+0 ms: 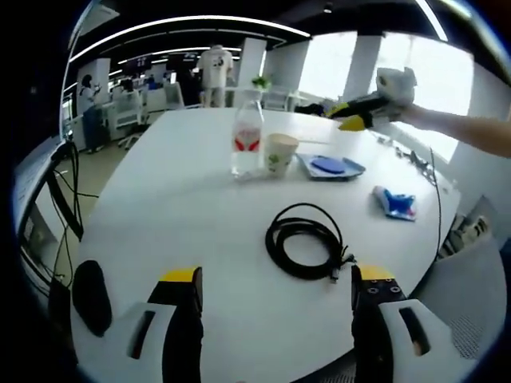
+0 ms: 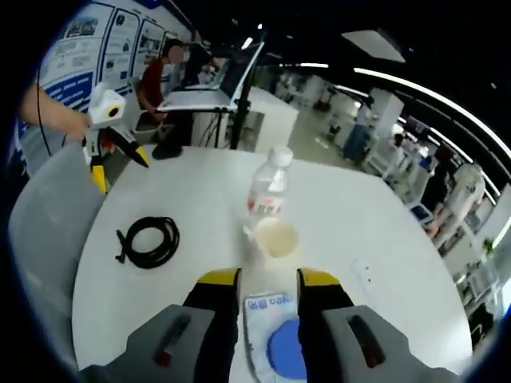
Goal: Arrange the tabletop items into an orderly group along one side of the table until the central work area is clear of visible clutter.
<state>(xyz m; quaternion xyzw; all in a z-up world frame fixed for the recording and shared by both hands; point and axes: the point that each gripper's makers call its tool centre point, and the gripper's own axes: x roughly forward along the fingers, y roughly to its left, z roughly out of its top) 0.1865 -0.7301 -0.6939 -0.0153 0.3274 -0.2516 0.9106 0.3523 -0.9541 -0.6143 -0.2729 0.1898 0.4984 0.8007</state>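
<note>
Coiled cable is being framed just beyond the spread left gripper; a packet is being straddled by the half-open right gripper, cup and bottle just ahead.

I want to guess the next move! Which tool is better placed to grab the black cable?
Probably the left tool: the black cable lies just ahead of its open jaws. The right tool hovers over the blue-and-white packet, farther away.

- Lighting: bright, even; ceiling light strips overhead, and windows blown out to white glare.
- Bench: pale, soft faint shadows.
- Quality: strong fisheye curvature at edges; both views slightly soft, background blurred.
</note>
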